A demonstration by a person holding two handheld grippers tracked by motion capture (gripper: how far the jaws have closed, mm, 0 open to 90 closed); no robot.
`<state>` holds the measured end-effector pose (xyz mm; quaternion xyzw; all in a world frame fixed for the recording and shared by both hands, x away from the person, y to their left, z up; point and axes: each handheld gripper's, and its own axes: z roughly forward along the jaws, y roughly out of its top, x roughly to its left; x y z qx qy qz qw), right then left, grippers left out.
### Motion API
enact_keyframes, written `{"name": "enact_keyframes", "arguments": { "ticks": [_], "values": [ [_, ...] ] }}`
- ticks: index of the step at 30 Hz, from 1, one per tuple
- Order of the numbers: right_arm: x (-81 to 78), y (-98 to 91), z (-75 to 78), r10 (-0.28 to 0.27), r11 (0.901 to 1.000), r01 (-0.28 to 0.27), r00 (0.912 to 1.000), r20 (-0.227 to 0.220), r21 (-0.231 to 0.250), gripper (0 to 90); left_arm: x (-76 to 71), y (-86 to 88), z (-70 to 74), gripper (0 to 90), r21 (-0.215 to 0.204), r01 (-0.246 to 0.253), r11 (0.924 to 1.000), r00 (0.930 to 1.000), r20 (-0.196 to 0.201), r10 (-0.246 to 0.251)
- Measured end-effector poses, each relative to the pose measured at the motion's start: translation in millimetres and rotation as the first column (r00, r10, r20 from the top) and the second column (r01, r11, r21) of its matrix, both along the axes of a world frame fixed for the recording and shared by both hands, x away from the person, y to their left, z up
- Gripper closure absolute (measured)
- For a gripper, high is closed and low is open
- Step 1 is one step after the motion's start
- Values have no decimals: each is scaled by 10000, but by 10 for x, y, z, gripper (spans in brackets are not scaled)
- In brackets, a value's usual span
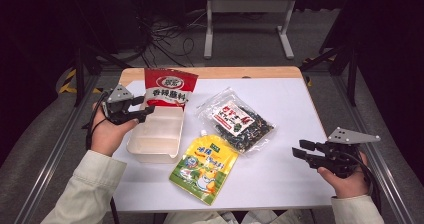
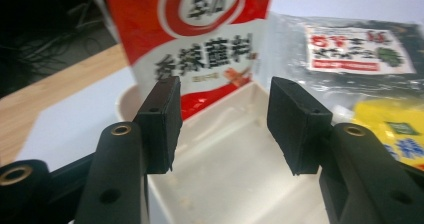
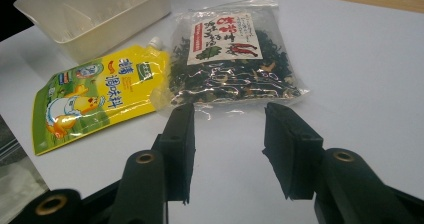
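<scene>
- At the table's left, the left gripper (image 1: 142, 109) hangs beside the white tub (image 1: 156, 134); its jaws stand apart with nothing between them
- red packet (image 1: 168, 88) stands in the tub's far end, leaning on the wall; its top is cut off in the left gripper view
- right gripper (image 1: 300, 150) gapes empty, well apart from the seaweed bag (image 1: 236, 120) and yellow pouch (image 1: 204, 167)

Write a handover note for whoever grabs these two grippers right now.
Left gripper: open, nothing between the jaws, at the near-left rim of the white bin.
Right gripper: open, holding nothing, over bare table at the right.
Red packet: standing in the bin's far end, leaning.
Clear seaweed bag and yellow spout pouch: flat on the table.
Done: red packet binned.
Left, probably: the bag and the pouch.
</scene>
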<state>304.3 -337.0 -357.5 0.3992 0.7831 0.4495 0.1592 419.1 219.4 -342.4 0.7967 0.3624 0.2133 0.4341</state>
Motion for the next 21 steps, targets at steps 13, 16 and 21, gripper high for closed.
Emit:
{"name": "enact_keyframes", "arguments": {
  "ticks": [13,16,21],
  "values": [
    [104,98,8,353,9993,-352,9994,66,-137,526,-335,-47,-70,421,-1279,976,9870,9942,-318,-1025],
    [131,123,12,382,9993,-382,9993,-40,5,505,-388,-82,-83,388,-1251,1131,9857,9915,-504,-1202],
    [223,146,28,337,9994,-336,9994,-113,34,506,-490,-157,-70,349,-1271,1421,9817,9878,-460,-1489]
  ]
}}
